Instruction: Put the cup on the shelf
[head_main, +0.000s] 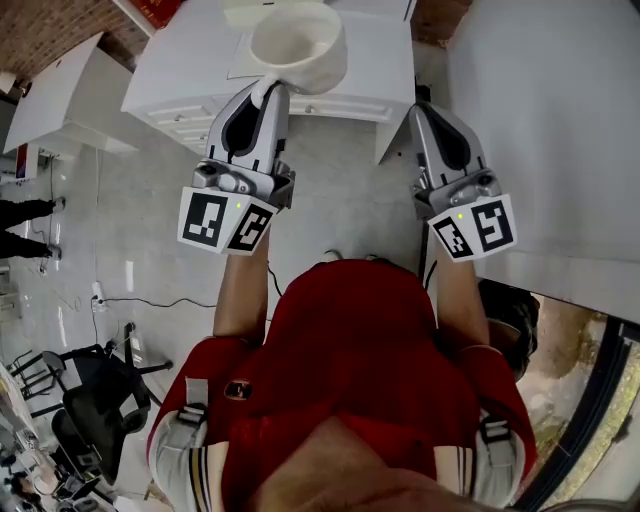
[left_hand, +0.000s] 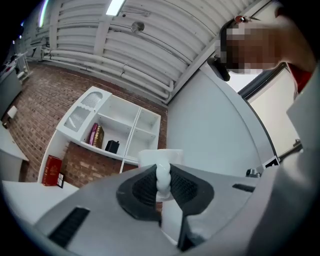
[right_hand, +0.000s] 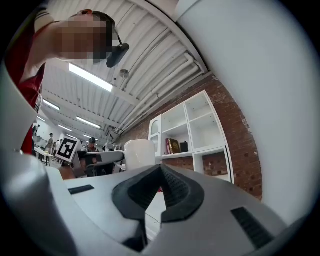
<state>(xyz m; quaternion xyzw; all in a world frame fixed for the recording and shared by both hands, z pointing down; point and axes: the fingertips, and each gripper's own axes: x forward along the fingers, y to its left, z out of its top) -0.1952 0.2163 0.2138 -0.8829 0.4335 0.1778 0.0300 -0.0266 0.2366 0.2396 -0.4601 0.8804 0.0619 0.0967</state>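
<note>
**A:** Since the left gripper (head_main: 268, 92) has the white cup (head_main: 297, 45) pinched by its handle (left_hand: 163, 176), I'm calling this the carry step. The jaws are closed onto the handle, so the gap is only as wide as the handle.

**B:** Why the handle, not the rim?

**A:** My read is that it keeps the cup upright, mouth up, and leaves the base free to land flat. The cup hangs past the jaw tips on the far side, over a white cabinet top (head_main: 190, 70).

**B:** Right gripper?

**A:** The right gripper (head_main: 425, 108) has its pads together with nothing between them. It's off to the right of the cup, well apart. I'd say a one-handed carry doesn't need it, so it sits out of the way.

**B:** Shelf?

**A:** It's a white cubby shelf (left_hand: 117, 125) on the brick wall (left_hand: 45, 105), far ahead in the left gripper view. There are books (left_hand: 96, 135) and a small black object (left_hand: 112, 146) in one compartment, and the ones to its right look bare. The cup isn't on it yet and is well apart from it.

**B:** Risk?

**A:** It's a thin handle in a two-point pinch, so the cup could swing if I tilt. I'd go level and slow, and aim for a bare compartment.
</note>
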